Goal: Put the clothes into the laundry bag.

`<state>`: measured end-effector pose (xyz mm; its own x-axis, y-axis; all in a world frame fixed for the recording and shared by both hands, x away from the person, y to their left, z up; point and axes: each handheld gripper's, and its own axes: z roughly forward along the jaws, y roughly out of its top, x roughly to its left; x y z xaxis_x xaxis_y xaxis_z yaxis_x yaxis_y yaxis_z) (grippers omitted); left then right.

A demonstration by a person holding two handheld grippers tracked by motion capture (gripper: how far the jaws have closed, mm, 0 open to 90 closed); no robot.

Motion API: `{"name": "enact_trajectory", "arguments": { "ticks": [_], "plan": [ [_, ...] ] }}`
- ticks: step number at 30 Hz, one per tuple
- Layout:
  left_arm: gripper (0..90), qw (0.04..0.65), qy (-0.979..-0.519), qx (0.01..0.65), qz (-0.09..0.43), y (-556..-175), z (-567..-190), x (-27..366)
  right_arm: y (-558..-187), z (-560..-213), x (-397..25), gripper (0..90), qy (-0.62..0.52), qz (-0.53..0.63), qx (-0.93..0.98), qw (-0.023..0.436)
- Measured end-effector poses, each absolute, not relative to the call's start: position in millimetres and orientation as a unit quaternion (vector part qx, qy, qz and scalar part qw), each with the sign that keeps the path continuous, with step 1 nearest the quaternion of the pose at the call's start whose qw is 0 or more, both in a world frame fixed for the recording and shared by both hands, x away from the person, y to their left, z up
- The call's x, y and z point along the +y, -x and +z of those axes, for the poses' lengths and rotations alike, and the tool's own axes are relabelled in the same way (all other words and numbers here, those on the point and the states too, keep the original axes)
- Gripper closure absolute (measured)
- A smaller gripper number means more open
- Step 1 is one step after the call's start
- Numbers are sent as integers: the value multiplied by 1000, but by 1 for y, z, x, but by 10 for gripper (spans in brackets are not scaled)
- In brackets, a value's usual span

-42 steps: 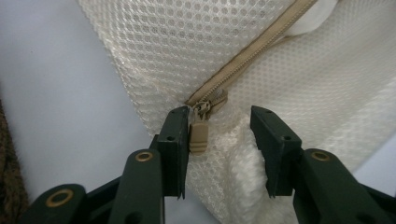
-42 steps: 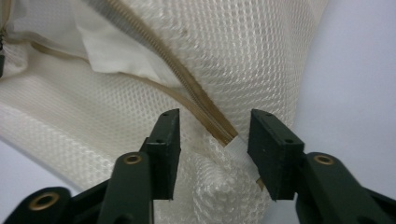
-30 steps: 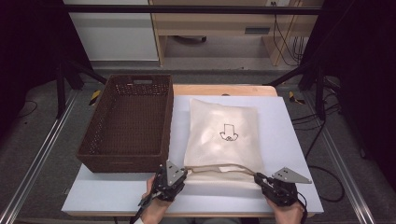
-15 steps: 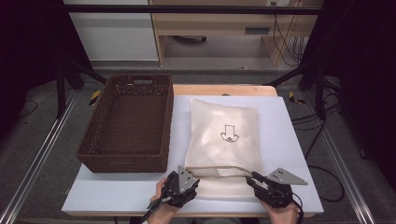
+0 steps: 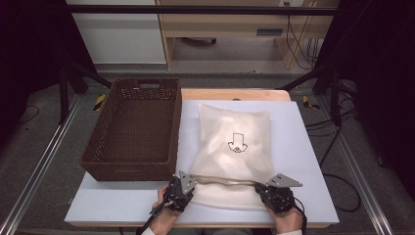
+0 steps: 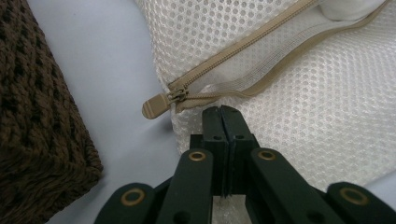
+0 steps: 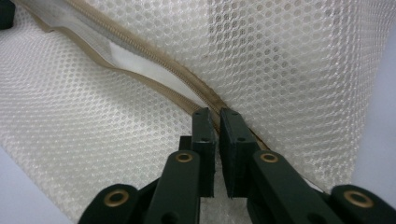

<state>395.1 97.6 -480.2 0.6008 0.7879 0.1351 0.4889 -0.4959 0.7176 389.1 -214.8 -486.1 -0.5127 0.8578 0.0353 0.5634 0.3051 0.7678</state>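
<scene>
A white mesh bag with a black arrow mark lies flat on the white table. Its tan zipper runs along the near end and gapes open, with the pull tab at the left end. My left gripper is shut, its tips resting on the mesh just below the pull tab; I see no fold between the jaws. My right gripper is shut on the zipper's right end, the tan tape running between its jaws.
A dark brown wicker basket stands empty on the left, its near right corner close to my left gripper. Bare table lies to the right of the bag. The table's front edge is right behind both hands.
The right gripper has slid a little left along the bag's near end. The left gripper shifted slightly right, then back. The bag has stayed in place.
</scene>
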Motion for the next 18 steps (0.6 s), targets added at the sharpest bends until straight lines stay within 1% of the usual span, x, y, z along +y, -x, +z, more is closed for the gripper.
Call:
{"name": "enact_trajectory", "arguments": {
  "ticks": [2,4,6,7,10,12,14,15,16,18],
  "plan": [
    [895,334,-833,383,217,-393,-479,99,-388,-484,-217,900,-451,380,785,191],
    [895,348,-833,381,199,-387,-476,100,-386,-481,-224,900,-446,387,784,192],
    [895,353,-835,377,192,-384,-475,100,-384,-477,-235,900,-443,404,780,181],
    [894,364,-835,373,177,-378,-474,100,-382,-475,-241,900,-438,412,779,177],
    [891,370,-837,366,170,-375,-473,98,-381,-476,-251,894,-430,414,784,172],
    [870,383,-830,361,184,-373,-469,99,-382,-480,-251,857,-437,409,784,165],
    [767,393,-816,371,206,-374,-463,105,-382,-480,-249,788,-434,406,787,163],
    [717,399,-810,375,212,-376,-460,109,-381,-478,-249,745,-430,412,785,168],
    [681,404,-805,380,210,-379,-457,112,-379,-474,-250,721,-433,420,778,174],
    [564,410,-796,390,215,-384,-454,117,-377,-467,-255,646,-438,440,759,195]
  ]
}}
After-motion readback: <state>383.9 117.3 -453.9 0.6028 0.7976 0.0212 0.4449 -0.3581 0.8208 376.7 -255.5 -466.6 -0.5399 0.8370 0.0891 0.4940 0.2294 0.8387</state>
